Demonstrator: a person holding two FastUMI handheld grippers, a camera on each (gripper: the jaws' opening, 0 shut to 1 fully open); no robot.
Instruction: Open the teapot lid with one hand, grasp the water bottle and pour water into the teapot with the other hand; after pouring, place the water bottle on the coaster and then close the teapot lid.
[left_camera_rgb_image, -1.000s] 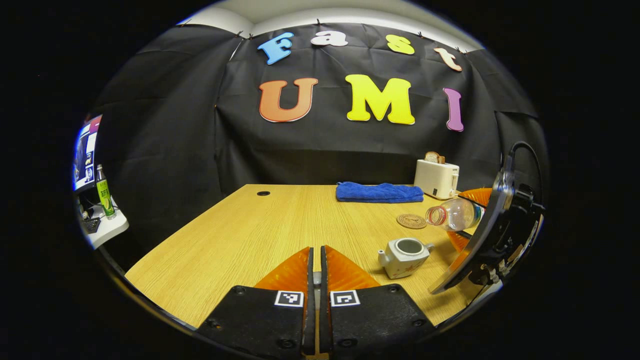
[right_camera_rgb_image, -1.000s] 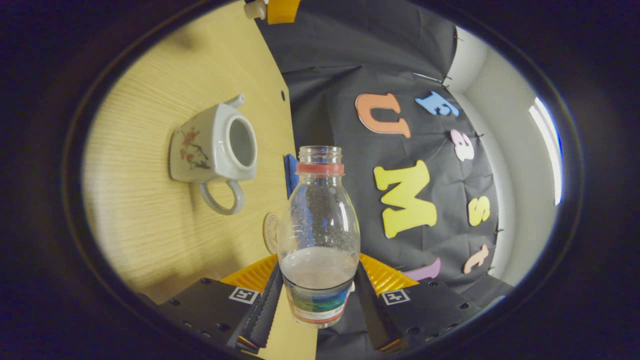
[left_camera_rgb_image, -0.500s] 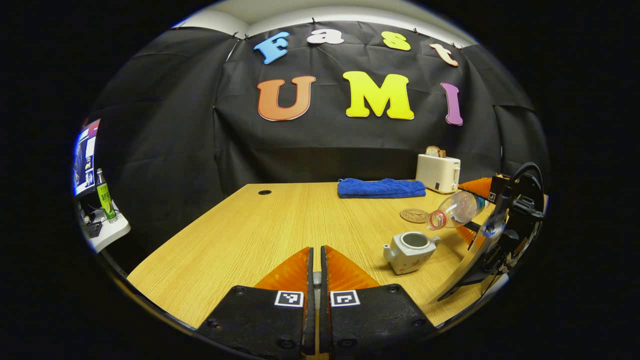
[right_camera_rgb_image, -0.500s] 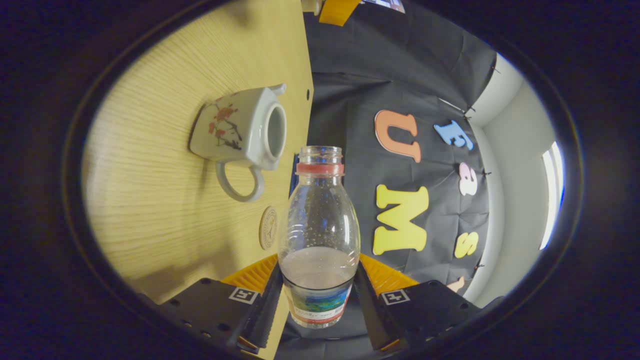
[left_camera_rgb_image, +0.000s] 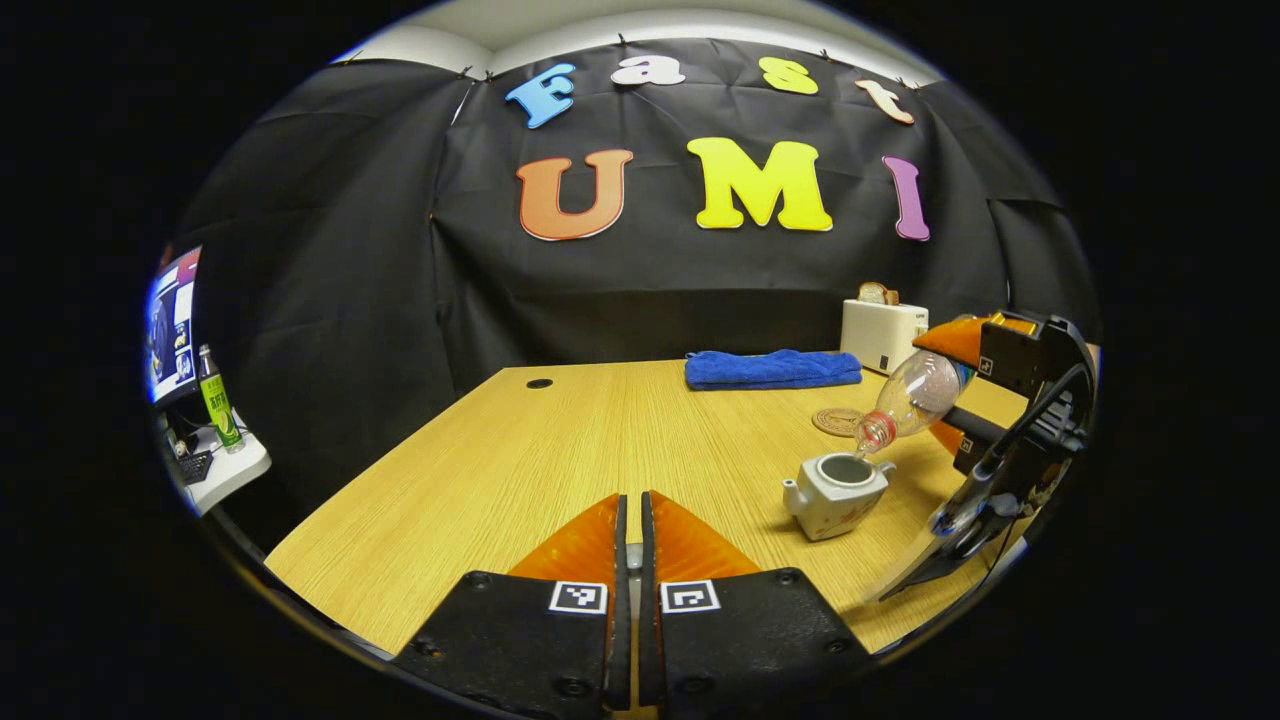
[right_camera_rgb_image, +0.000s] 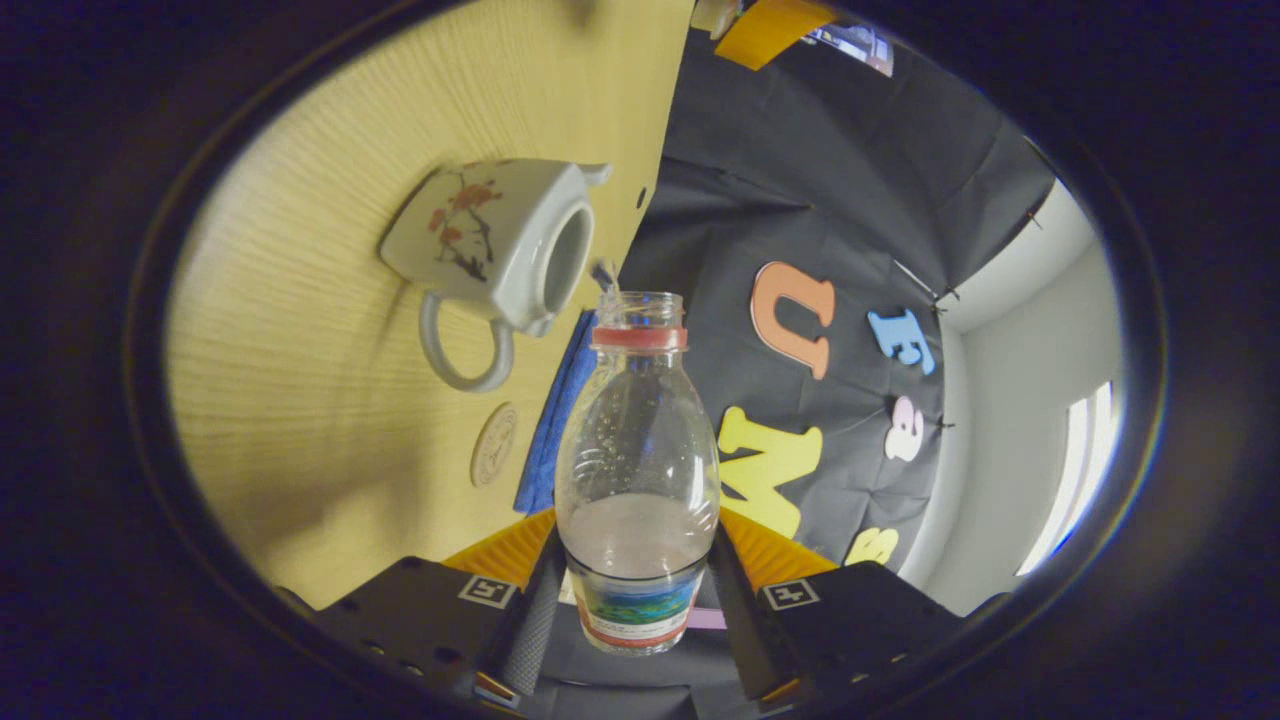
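Bottle in right jaws, mouth at lidless teapot rim; left jaws together.

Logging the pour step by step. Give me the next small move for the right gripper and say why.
Probably hold the tilt and keep the bottle mouth over the teapot opening. The right gripper is shut on the bottle, its neck angles down just above the open pot, a thin trickle leaves the mouth, and water remains inside. The coaster waits behind.
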